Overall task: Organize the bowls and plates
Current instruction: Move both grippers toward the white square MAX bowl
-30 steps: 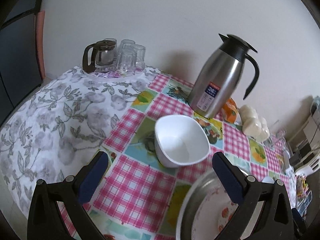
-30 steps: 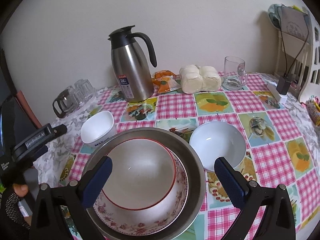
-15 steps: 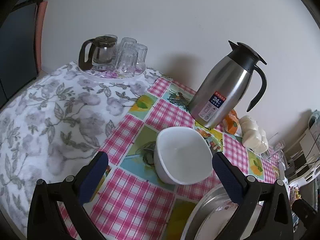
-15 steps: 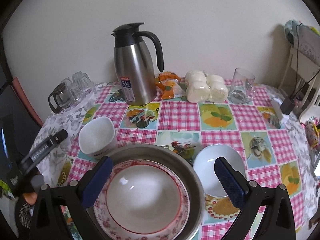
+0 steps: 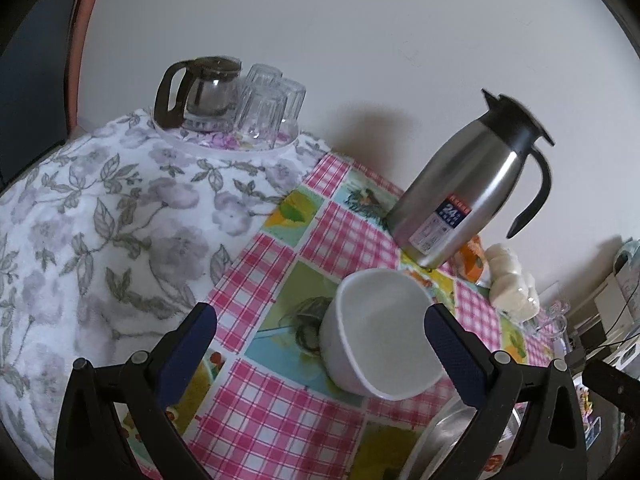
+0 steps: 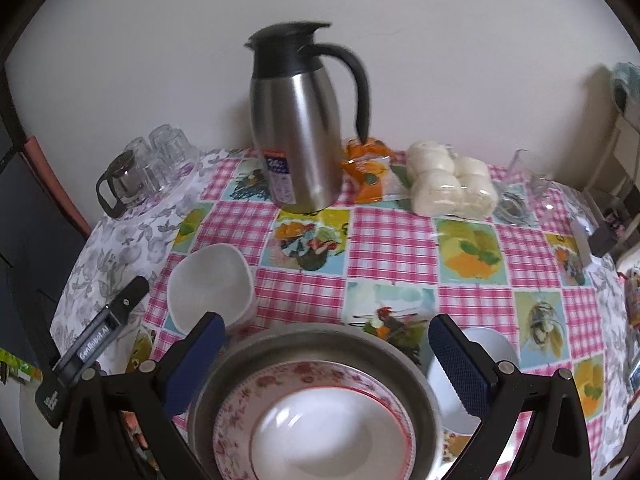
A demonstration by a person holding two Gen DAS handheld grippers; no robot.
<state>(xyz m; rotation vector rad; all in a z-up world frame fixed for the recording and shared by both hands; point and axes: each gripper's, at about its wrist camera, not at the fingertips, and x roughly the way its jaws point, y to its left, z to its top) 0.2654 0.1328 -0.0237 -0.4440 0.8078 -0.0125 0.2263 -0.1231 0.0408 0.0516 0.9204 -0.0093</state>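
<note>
- White ceramic: a squarish bowl [image 5: 380,336] is seen empty on the checked tablecloth [image 5: 280,412], at about 1 o'clock from the left gripper [image 5: 320,344], whose jaws are spread wide and hold nothing.
- The right gripper [image 6: 326,346], likewise spread and empty, is held over a steel basin [image 6: 316,344] containing a floral plate [image 6: 240,412] and a red-rimmed bowl [image 6: 320,428]; a round white bowl [image 6: 492,350] lies at 3 o'clock.
- Step judged: approach to the squarish bowl.
- Next move calls for one finger inside the rim and one outside.
</note>
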